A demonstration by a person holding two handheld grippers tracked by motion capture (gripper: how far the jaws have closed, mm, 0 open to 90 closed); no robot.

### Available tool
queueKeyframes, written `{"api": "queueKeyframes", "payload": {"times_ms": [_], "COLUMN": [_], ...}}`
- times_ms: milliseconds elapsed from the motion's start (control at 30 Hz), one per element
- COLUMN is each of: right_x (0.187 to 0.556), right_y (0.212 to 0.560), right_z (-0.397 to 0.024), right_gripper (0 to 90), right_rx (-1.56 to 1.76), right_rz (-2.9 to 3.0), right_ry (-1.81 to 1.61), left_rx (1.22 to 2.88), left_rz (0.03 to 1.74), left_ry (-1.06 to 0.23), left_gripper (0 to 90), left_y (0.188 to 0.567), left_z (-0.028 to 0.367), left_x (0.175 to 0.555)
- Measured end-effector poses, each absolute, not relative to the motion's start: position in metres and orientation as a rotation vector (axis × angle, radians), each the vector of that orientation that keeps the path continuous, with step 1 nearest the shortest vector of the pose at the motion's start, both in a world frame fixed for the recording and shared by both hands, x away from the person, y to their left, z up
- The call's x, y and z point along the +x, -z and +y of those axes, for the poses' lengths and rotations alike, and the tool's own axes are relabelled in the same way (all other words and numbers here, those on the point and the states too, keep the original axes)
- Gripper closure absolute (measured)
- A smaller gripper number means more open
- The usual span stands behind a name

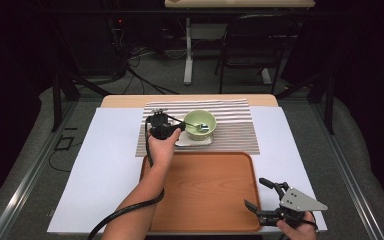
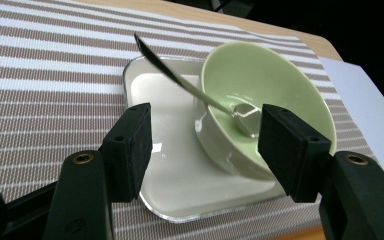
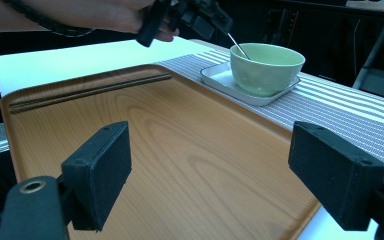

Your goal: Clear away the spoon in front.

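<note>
So the thing being worked on here is a pale green bowl (image 2: 260, 90), glossy glaze, round with sloped sides flaring out from a smaller base, and you can see light reflections inside it. It sits on a small white square plate (image 2: 170, 165) with rounded corners and a shiny rim, toward the plate's far right part rather than dead centre. A metal spoon (image 2: 190, 85) rests in the bowl, its head down at the bottom and its thin handle leaning out over the rim, pointing up and away. The plate sits on a brown and white striped placemat (image 1: 230, 135) at the far side of the table, just beyond a wooden tray (image 1: 205, 190). The left gripper (image 2: 205, 135) is right up by the plate and bowl with its jaws spread wide, nothing pinched between them. The right gripper (image 3: 225, 180) hangs over the near right corner of the tray, jaws also wide apart and empty.
</note>
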State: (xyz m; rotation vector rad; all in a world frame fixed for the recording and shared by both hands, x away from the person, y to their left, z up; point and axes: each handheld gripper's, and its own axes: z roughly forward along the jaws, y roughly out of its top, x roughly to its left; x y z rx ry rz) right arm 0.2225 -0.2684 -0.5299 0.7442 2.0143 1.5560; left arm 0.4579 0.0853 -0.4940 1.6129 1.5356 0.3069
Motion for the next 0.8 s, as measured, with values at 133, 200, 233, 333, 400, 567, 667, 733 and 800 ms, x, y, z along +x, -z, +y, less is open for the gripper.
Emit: {"api": "queueKeyframes", "payload": {"times_ms": [133,200,233,333,400,567,667,733,800], "right_x": [0.222,0.222,0.222,0.222,0.223,0.222,0.223,0.223,0.223], "right_y": [0.530,0.530,0.530,0.530,0.530,0.530,0.530,0.530,0.530], "right_z": [-0.269,-0.269,-0.269,-0.268,-0.268,-0.268,-0.269,-0.269,-0.269], "right_gripper": [16.7,16.7,16.8,16.8,16.7,16.7,16.7,16.7,16.8], "right_rx": [0.748,0.748,0.749,0.746,0.746,0.754,0.745,0.745,0.749], "right_rz": [2.012,2.011,2.011,2.014,2.013,2.013,2.012,2.012,2.011], "right_ry": [-1.560,-1.561,-1.562,-1.562,-1.564,-1.568,-1.567,-1.567,-1.570], "left_rx": [1.584,1.584,1.586,1.590,1.594,1.604,1.615,1.618,1.608], "left_rz": [1.565,1.577,1.584,1.596,1.595,1.607,1.607,1.613,1.620], "left_ry": [-0.264,-0.269,-0.266,-0.263,-0.274,-0.283,-0.301,-0.308,-0.295], "left_gripper": [37.4,37.1,37.0,36.5,36.1,34.6,34.7,35.0,35.9], "left_y": [0.502,0.506,0.508,0.511,0.512,0.513,0.514,0.516,0.518], "left_z": [0.081,0.079,0.078,0.075,0.073,0.065,0.060,0.059,0.058], "left_x": [0.467,0.471,0.474,0.479,0.482,0.489,0.492,0.493,0.495]}}
